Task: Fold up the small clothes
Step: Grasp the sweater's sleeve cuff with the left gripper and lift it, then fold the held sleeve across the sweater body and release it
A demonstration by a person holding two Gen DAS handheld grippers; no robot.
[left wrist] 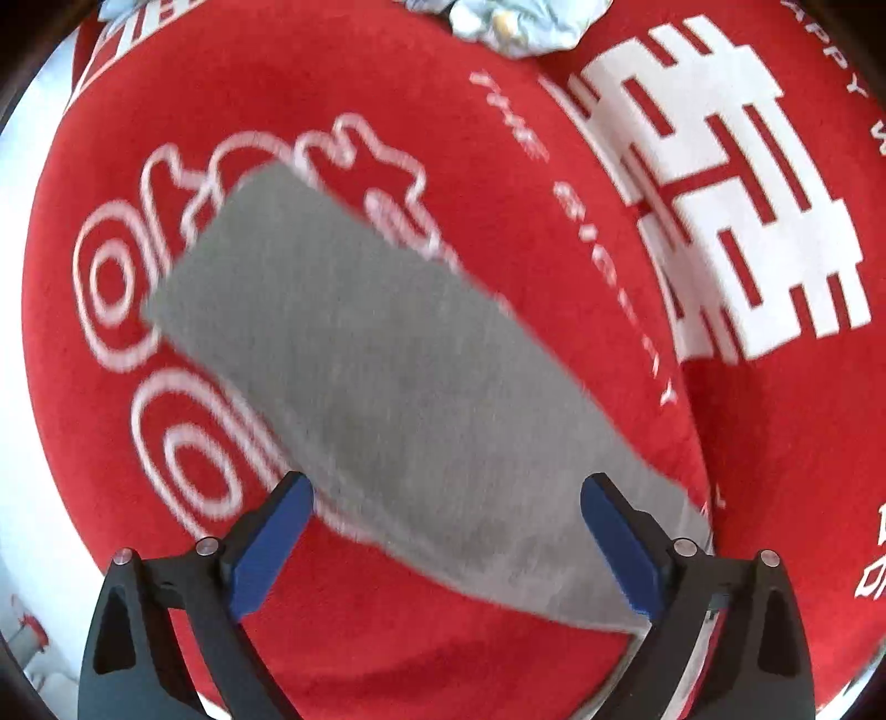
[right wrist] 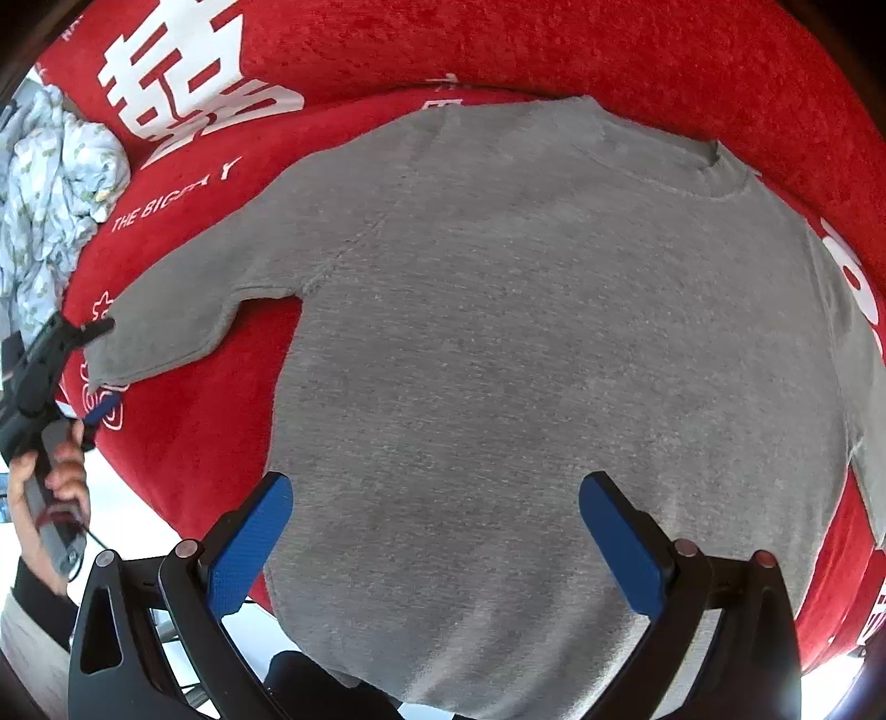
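A small grey sweater point(right wrist: 554, 354) lies flat on a red cloth with white lettering point(right wrist: 183, 432), neck at the far side. Its left sleeve point(left wrist: 376, 376) stretches out flat across the left wrist view. My left gripper point(left wrist: 446, 545) is open, its blue pads either side of the sleeve's near part, above it. It also shows at the left of the right wrist view point(right wrist: 99, 365), by the sleeve cuff. My right gripper point(right wrist: 434, 545) is open over the sweater's hem, holding nothing.
A crumpled pale blue patterned garment point(right wrist: 50, 199) lies at the far left of the red cloth; it also shows at the top of the left wrist view point(left wrist: 515, 22). The cloth's edge point(right wrist: 144, 498) drops off near the left hand.
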